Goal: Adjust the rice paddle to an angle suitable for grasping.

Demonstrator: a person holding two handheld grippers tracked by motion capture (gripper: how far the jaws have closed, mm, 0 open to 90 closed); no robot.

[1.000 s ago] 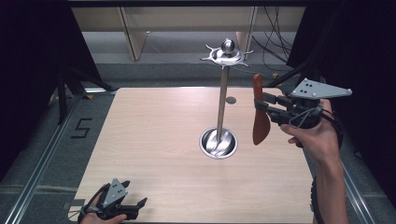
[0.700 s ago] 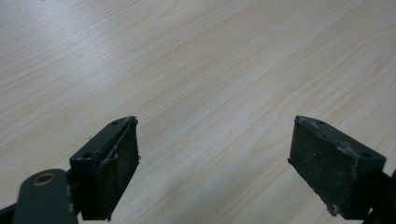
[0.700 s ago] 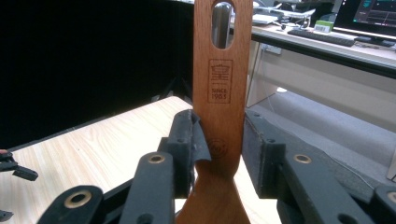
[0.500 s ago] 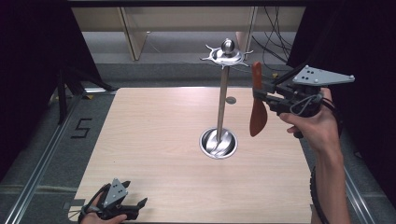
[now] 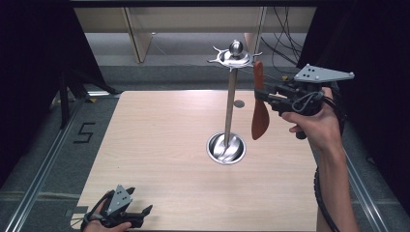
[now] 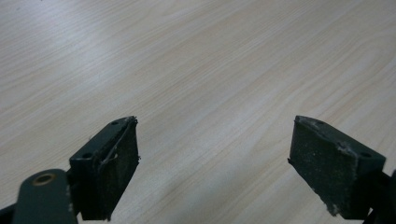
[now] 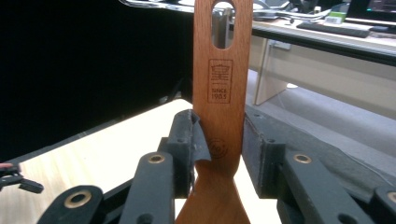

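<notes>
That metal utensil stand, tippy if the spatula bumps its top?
Probably somewhat. The stand is a tall thin pole on a small round base, so a knock near the hook ring has leverage. The polished metal base may slide on the smooth table. The wooden spatula looks rigid, so it won't cushion contact.

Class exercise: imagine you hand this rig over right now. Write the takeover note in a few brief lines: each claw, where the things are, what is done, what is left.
Right claw: shut on the wooden spatula, gripping its handle; blade hangs down, hole end up.
Left claw: open, holding nothing, low over the table at the near left corner.
Metal stand: upright at mid-table, hook ring on top; the spatula is in the air just right of it, near the ring.
Done: spatula picked up and brought to the stand.
Left, probably: slip the handle's hole over a hook, then release.
</notes>
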